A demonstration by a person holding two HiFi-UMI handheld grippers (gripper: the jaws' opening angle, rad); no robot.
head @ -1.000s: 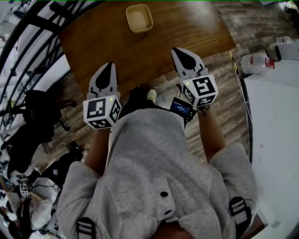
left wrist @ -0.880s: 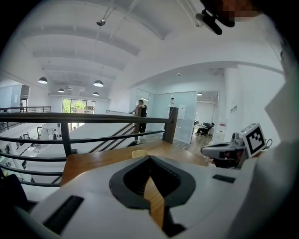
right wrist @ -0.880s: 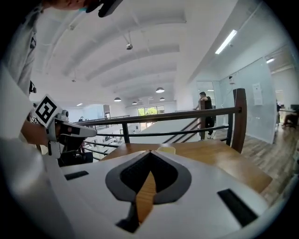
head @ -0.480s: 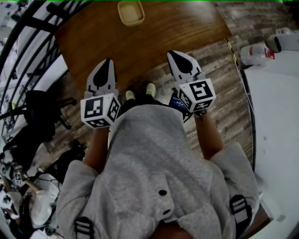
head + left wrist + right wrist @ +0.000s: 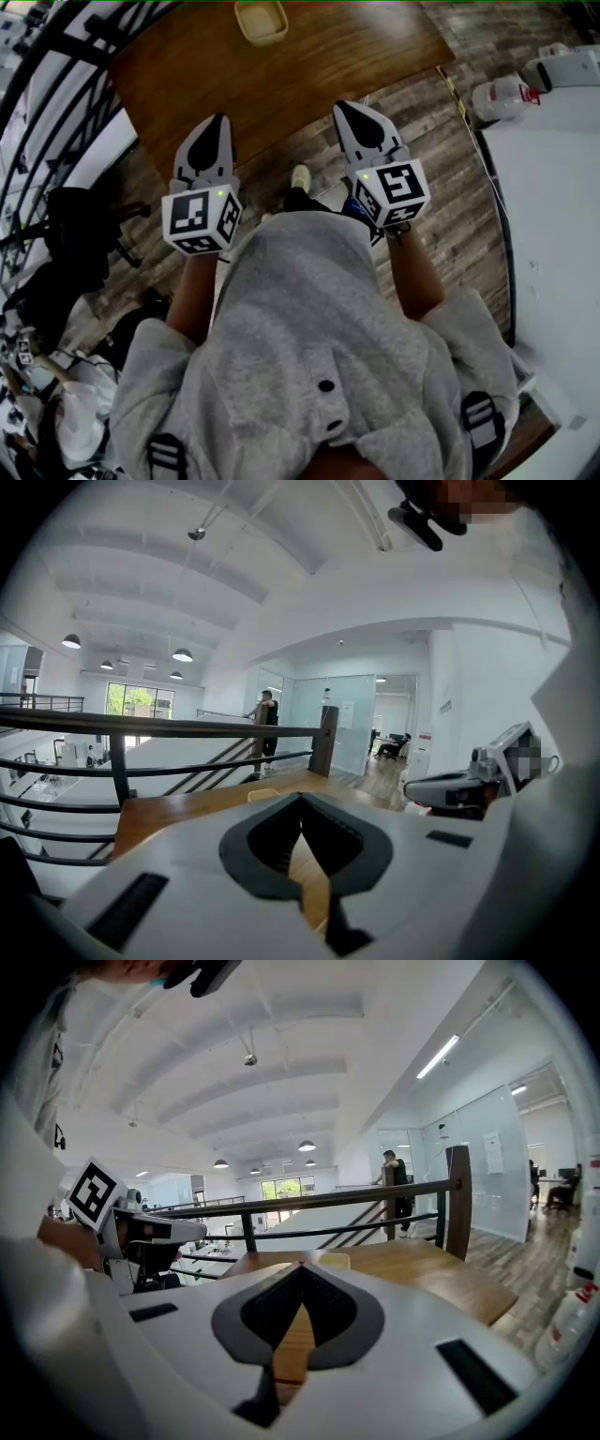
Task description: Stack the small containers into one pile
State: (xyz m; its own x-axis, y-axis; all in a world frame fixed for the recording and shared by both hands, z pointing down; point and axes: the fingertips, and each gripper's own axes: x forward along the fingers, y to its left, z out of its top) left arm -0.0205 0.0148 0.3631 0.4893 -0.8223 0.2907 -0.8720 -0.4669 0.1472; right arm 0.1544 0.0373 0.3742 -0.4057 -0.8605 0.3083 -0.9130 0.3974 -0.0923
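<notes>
One pale yellow small container (image 5: 261, 21) sits at the far side of the brown wooden table (image 5: 309, 66); whether it is a single one or a pile I cannot tell. It also shows small beyond the jaw tips as the container (image 5: 262, 795) in the left gripper view and the container (image 5: 330, 1261) in the right gripper view. My left gripper (image 5: 217, 122) hovers over the table's near edge, shut and empty. My right gripper (image 5: 339, 106) is level with it, over the near edge, also shut with nothing in it. Both are well short of the container.
A black railing (image 5: 56, 84) runs along the table's left side. To the right stands a white table (image 5: 553, 187) with plastic bottles (image 5: 502, 94) by its corner. Wood-plank floor lies between the tables. A person stands far off by the stairs (image 5: 267, 714).
The container has slid up and left in the head view as the person's body shifted. Both grippers stay shut, in nearly the same place.
</notes>
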